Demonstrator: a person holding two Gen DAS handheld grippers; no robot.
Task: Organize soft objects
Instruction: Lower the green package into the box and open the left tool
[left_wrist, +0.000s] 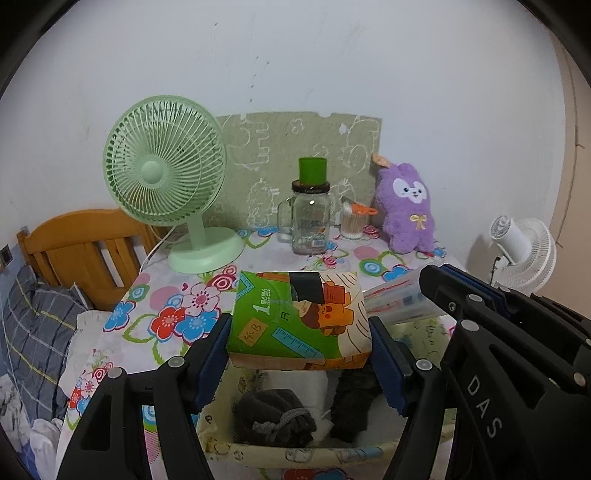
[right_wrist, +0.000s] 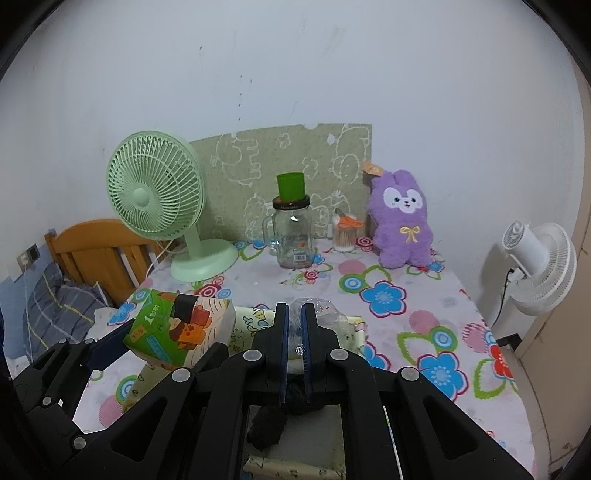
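My left gripper (left_wrist: 300, 345) is shut on a green and orange tissue pack (left_wrist: 299, 317) and holds it above a pale yellow fabric basket (left_wrist: 295, 452). The pack also shows in the right wrist view (right_wrist: 177, 328). In the basket lie dark socks (left_wrist: 273, 417) and white cloth. My right gripper (right_wrist: 293, 347) is shut on a clear plastic packet (right_wrist: 317, 314) over the basket's right side; this packet shows in the left wrist view (left_wrist: 395, 299). A purple plush rabbit (right_wrist: 400, 218) stands at the back right of the table.
A green desk fan (right_wrist: 159, 199), a glass jar with a green cup on it (right_wrist: 293, 229) and a cotton swab holder (right_wrist: 345, 232) stand along the back. A white fan (right_wrist: 539, 266) is right of the table. A wooden bed headboard (left_wrist: 81, 247) is at the left.
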